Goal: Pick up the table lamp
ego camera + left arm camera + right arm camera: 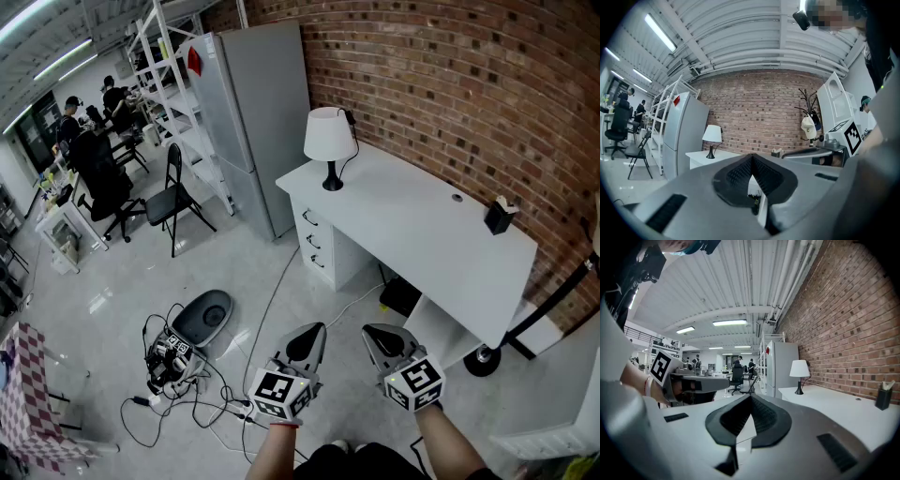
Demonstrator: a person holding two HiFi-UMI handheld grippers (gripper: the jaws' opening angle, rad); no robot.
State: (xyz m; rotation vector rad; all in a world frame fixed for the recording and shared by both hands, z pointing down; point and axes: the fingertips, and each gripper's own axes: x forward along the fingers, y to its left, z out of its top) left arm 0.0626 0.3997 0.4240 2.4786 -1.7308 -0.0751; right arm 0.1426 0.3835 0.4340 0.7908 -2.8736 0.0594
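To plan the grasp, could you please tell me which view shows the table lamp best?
The head view: the table lamp stands on the desk with shade, stem, base and cord all clear. The left gripper view and the right gripper view show the table lamp whole but small and distant.

The table lamp (327, 148) stands upright on the white desk (422, 225), near the desk's far end and close to the brick wall (450, 84). It has a white, tapered shade on a slim black stem and a small round black base. A dark cord (355, 141) loops down behind the shade. The lamp seems unlit.
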